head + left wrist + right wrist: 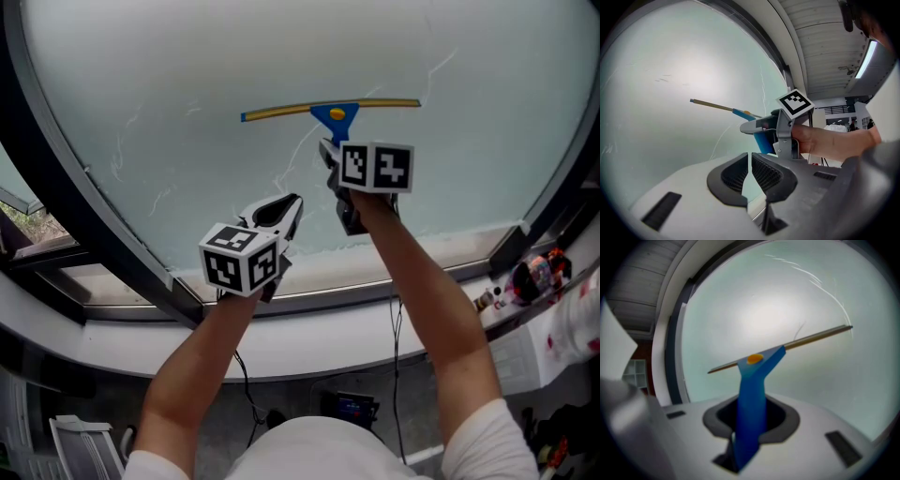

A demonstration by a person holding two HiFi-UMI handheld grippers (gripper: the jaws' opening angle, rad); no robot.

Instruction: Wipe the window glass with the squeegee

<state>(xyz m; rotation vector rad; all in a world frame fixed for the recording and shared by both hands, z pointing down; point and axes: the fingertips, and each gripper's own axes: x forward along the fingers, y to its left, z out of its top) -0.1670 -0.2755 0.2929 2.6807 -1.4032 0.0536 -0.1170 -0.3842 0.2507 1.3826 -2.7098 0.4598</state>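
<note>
Blue squeegee (pixel 754 376) inside right claw (pixel 750 423)

squeegee (pixel 334 114) x1, grippers (pixel 289 214) (pixel 328 152) x2, window (pixel 187 75) x1

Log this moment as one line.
right gripper: shut on squeegee | blade against window glass | left gripper: shut, empty

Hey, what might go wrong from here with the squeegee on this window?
1. The right gripper clamps only the squeegee's narrow handle; pressing on the glass may twist it or let it slip in the jaws.
2. The blade looks tilted, so uneven pressure could leave lines like the streaks on the glass.
3. The left gripper, shut and empty, hangs low to the left; a downward stroke might bump it.
</note>
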